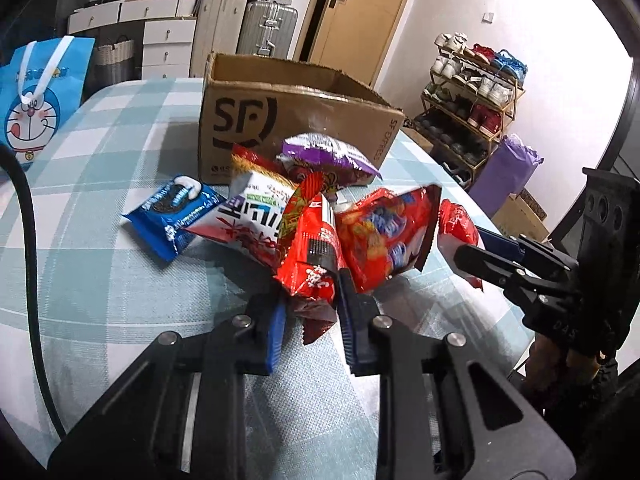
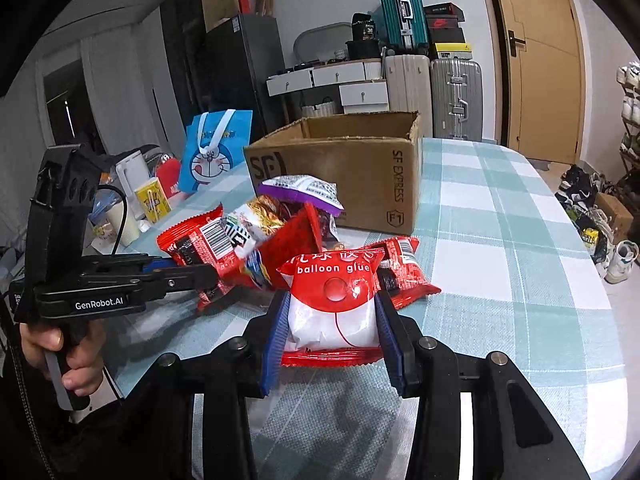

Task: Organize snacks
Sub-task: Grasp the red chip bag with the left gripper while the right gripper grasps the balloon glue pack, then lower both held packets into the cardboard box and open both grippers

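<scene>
A pile of snack packets lies on the checked tablecloth before an open SF cardboard box [image 1: 288, 116], which also shows in the right wrist view [image 2: 352, 168]. My left gripper [image 1: 312, 304] is shut on the end of a red packet [image 1: 310, 256]. Beside it lie a blue Oreo packet [image 1: 174, 216], a white and red packet [image 1: 250, 216], a purple packet [image 1: 324, 156] and a red chips bag [image 1: 384, 236]. My right gripper [image 2: 332, 328] is shut on a red and white "balloon glue" packet [image 2: 334, 304]. The left gripper [image 2: 200, 280] appears at the left in the right wrist view.
A blue Doraemon bag [image 1: 36, 100] stands at the table's far left, with cups and small boxes [image 2: 148, 200] near it. Suitcases [image 2: 452, 96], drawers and a door lie behind. A shoe rack [image 1: 472, 108] stands beyond the table's right edge.
</scene>
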Demonstrator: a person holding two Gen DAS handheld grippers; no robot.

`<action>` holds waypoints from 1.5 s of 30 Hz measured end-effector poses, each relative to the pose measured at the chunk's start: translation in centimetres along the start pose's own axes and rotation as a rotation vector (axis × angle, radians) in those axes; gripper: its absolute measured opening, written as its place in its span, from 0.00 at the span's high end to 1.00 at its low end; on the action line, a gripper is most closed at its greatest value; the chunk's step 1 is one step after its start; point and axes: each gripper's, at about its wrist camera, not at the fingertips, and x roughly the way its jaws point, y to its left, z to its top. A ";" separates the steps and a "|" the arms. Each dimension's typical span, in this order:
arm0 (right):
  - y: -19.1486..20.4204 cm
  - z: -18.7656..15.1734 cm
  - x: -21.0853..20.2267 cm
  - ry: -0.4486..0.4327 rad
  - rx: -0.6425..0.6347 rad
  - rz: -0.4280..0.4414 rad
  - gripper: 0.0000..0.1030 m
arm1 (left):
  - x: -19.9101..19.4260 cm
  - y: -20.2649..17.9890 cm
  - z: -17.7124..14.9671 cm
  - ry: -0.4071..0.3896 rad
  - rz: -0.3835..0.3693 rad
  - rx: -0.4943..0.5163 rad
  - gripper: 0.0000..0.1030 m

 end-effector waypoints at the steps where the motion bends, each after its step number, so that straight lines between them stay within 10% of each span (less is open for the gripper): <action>1: 0.1 0.1 -0.1 -0.005 -0.002 0.001 0.59 | -0.4 0.0 0.0 -0.008 0.000 0.001 0.80; 22: -0.6 4.3 -1.8 -0.101 0.010 0.012 0.59 | -5.2 -1.0 4.4 -0.132 0.023 0.005 0.80; 45: -2.4 12.3 1.8 -0.147 0.009 0.029 0.59 | -2.0 -1.2 13.7 -0.182 0.084 0.025 0.80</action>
